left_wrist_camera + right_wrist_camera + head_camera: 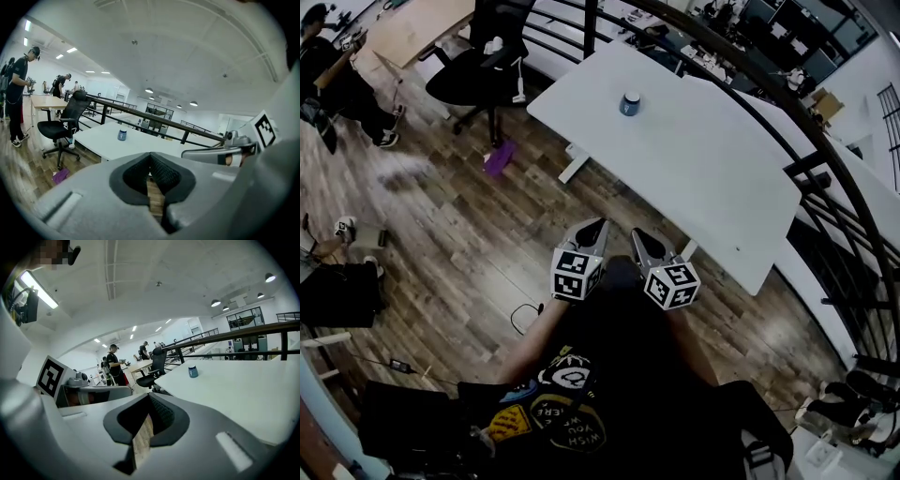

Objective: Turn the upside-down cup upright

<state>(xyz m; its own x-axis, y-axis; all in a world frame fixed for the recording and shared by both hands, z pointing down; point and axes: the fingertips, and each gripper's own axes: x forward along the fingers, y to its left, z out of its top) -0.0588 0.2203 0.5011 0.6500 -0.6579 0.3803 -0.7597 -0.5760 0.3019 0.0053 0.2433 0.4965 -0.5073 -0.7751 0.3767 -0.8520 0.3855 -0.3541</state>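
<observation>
So in the head view we've got both claws held out low over the wood floor (459, 234), side by side and just short of the near edge of the white desk (712, 178). That's the left claw (596, 227) and the right claw (637, 236), each with its marker cube (575, 274) at the back. The cup (630, 103), a small blue one, sits on the desk well ahead of both claws, toward the far edge. Ahead and off to the left of the left claw there's a black office chair (483, 70), with a purple scrap (500, 157) on the floor nearer in. A dark railing (834, 187) runs along the desk's far side, out to the right of the right claw. In the left gripper view that claw is pressed together with nothing in it, just floorboards showing through the slot under the pads. The cup is out ahead and a bit left of it, well apart, and the right claw pokes in just beside it on the right. The right gripper view is the same deal: pressed together and empty, cup well ahead and a bit to the right, left claw just beside it on the left. A few people (114, 364) stand far beyond it. The cup's too small from here for us to tell which end is up.
</observation>
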